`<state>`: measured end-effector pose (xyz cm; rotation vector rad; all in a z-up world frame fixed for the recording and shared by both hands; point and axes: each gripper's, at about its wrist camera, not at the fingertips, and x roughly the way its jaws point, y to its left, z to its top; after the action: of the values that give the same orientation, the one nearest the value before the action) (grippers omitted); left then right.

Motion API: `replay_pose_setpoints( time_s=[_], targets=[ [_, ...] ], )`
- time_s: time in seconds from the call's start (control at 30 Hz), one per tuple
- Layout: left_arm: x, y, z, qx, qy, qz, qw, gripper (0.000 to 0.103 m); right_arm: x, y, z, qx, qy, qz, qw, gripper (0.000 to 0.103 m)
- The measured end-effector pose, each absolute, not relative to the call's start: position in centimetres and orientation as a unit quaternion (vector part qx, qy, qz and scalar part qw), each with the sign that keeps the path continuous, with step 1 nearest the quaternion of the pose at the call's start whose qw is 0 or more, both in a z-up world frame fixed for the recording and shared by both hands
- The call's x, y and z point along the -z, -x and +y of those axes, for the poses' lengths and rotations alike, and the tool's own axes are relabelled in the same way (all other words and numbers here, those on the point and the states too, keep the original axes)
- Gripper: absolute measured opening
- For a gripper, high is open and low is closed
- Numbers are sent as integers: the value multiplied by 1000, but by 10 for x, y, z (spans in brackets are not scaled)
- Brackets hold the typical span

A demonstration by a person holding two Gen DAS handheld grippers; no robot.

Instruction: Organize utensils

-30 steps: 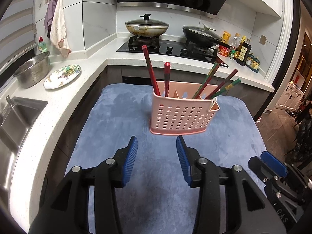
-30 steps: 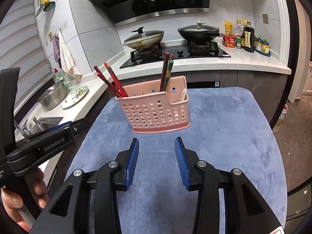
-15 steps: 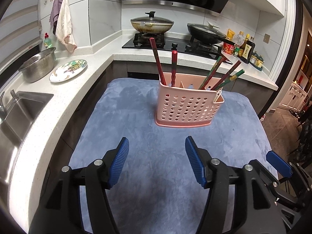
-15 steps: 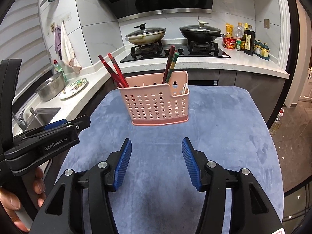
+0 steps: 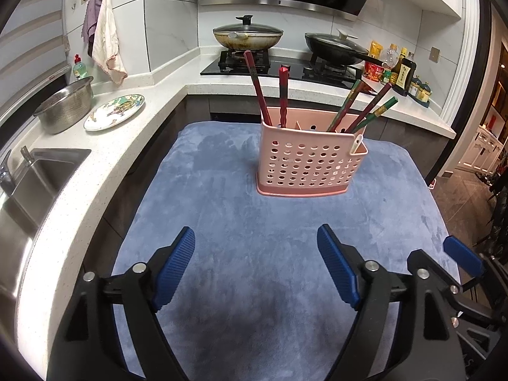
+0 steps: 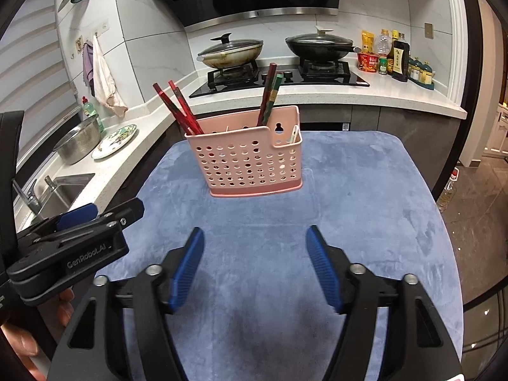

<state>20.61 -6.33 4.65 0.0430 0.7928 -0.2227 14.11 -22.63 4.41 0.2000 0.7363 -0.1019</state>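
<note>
A pink perforated utensil holder [image 5: 309,162] stands upright on the blue mat [image 5: 254,254]; it also shows in the right wrist view [image 6: 250,158]. Red chopsticks [image 5: 257,89] lean in its left compartment and red and green chopsticks [image 5: 365,108] in its right one. A white spoon handle [image 5: 357,144] sticks out of the small end pocket. My left gripper [image 5: 255,266] is open and empty, well short of the holder. My right gripper [image 6: 255,263] is open and empty, also short of the holder.
A white counter [image 5: 79,184] with a sink [image 5: 38,174], steel bowl [image 5: 65,104] and plate [image 5: 116,111] runs along the left. A stove with two lidded pans [image 5: 247,33] and bottles [image 5: 400,70] stands behind. The mat's right edge drops to the floor.
Both grippers have opened wider and pulled back from the holder, which looks smaller and farther now. The holder and chopsticks have not moved.
</note>
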Motion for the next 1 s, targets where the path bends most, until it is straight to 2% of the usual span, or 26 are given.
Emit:
replay_pose_setpoints(
  time_s=[0.13,0.23,0.5,0.6,1.0],
  targets=[
    [-45,-205,-65,106,-26,384,917,80,-43,-141,-229,58,-98,359,926,74],
    [-44,-204,-66,106,-30,385,916,82,-43,-141,-232,60,-101,359,926,84],
    [-42,-203,-68,108,-37,386,915,85,-41,-141,-233,65,-102,357,926,87],
    [-41,-202,-69,104,-39,387,915,86,-41,-141,-234,69,-103,357,926,97],
    [-36,-202,-69,110,-43,395,911,91,-37,-141,-239,78,-104,358,925,97]
  ],
)
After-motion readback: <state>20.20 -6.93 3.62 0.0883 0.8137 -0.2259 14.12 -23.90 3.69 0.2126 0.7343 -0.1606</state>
